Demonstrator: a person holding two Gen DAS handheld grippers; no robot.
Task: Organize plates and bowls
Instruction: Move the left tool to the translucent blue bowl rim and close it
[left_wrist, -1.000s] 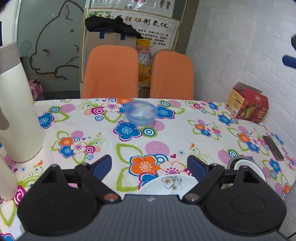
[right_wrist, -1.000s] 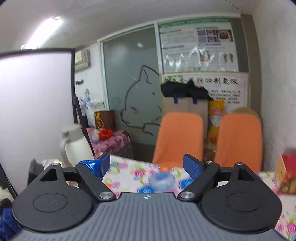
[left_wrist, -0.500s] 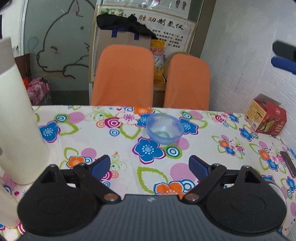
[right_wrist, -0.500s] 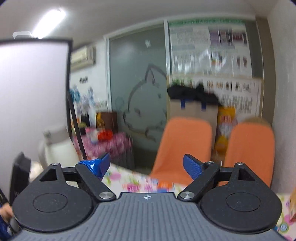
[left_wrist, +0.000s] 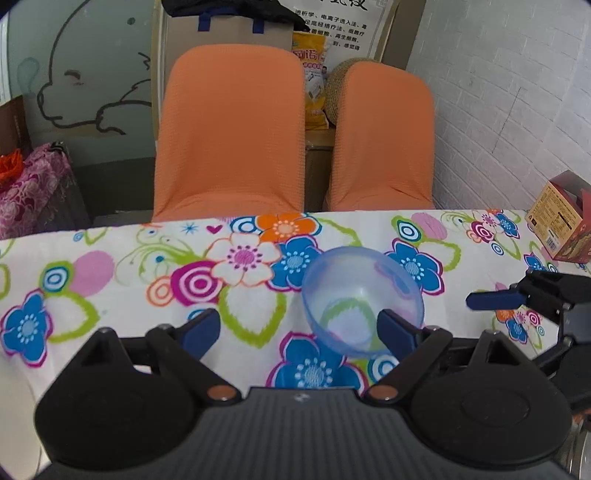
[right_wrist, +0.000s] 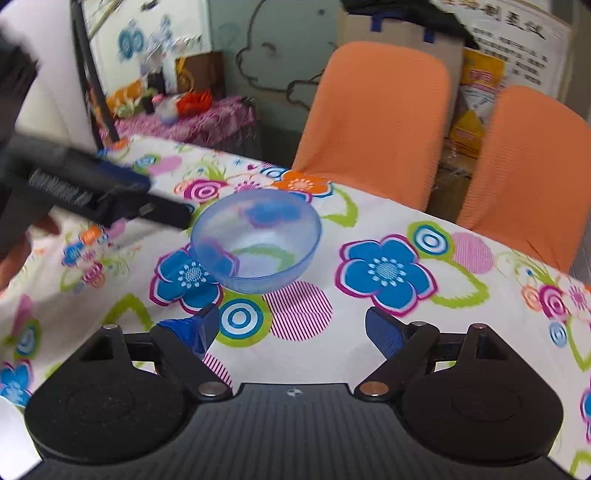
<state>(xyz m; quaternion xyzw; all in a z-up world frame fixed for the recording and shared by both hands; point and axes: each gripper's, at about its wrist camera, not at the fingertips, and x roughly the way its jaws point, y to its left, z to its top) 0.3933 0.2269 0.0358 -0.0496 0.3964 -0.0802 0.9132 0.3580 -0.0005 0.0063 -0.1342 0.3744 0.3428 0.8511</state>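
A translucent blue bowl (left_wrist: 360, 295) (right_wrist: 255, 240) stands upright and empty on the flowered tablecloth (left_wrist: 110, 295), near the table's far edge. My left gripper (left_wrist: 299, 330) is open just short of the bowl, its right finger overlapping the near rim. In the right wrist view the left gripper (right_wrist: 110, 195) comes in blurred from the left, its tip beside the bowl's left rim. My right gripper (right_wrist: 288, 328) is open with nothing between its fingers, a short way in front of the bowl. One of its fingers (left_wrist: 491, 300) shows at the right of the left wrist view.
Two orange chairs (left_wrist: 229, 125) (left_wrist: 384, 136) stand behind the far table edge. A red and yellow carton (left_wrist: 561, 221) sits at the right by the white brick wall. A side table with a pink cloth (right_wrist: 192, 118) is at the back left. A person's hand (right_wrist: 14, 254) shows at the left edge.
Both grippers have moved forward and tipped down toward the blue bowl, which now looms close. The white plate and the cream flask have left the left wrist view.
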